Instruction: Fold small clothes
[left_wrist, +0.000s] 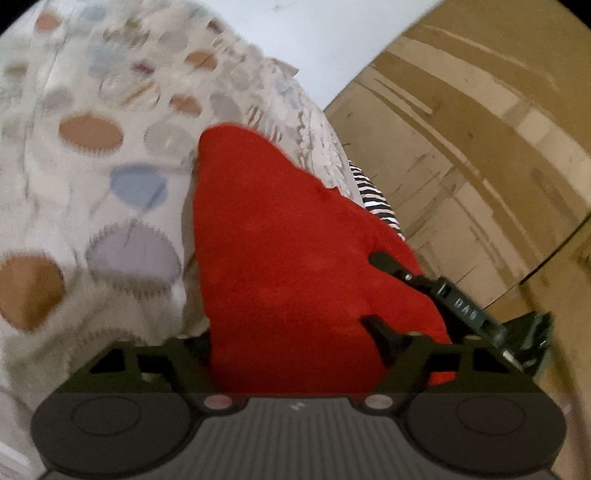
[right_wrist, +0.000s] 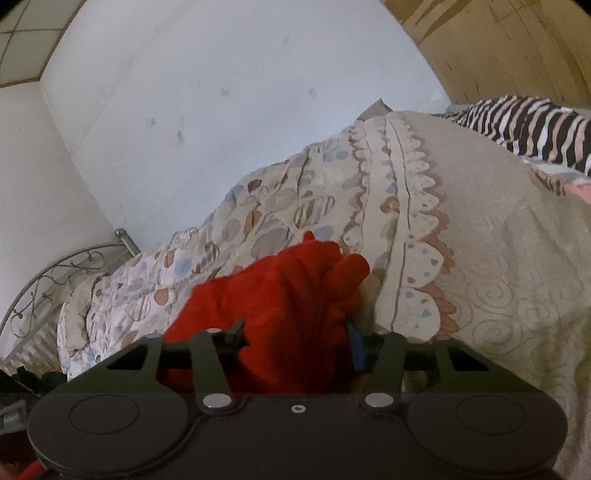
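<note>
A red fleece garment (left_wrist: 291, 266) is seen filling the middle of the left wrist view, draped over and between the fingers of the left tongs (left_wrist: 295, 343). The cloth is gripped there: the left finger is buried under the fabric and only the tip of the right finger (left_wrist: 376, 328) is visible against it. The other tool, the right tongs (left_wrist: 436, 291), is seen at the garment's right edge in this view, touching the red cloth.

In the right wrist view, the same red garment (right_wrist: 291, 302) is bunched in folds between the fingers of the right tongs (right_wrist: 295, 339) and is held by them, the jaws being set fairly narrow around the gathered fabric. A blue pad (right_wrist: 355, 343) is seen on the inner side of the right finger, pressed against the cloth.

The garment is held up just above a bed covered by a patterned quilt (right_wrist: 280, 206) with coloured ovals and a scalloped border. A zebra-striped cloth (right_wrist: 524, 125) lies further back on the bed. A metal bed frame (right_wrist: 55, 280) is seen at the left, beside a white wall (right_wrist: 221, 92). Brown panelling (left_wrist: 480, 129) is seen beyond the bed.
</note>
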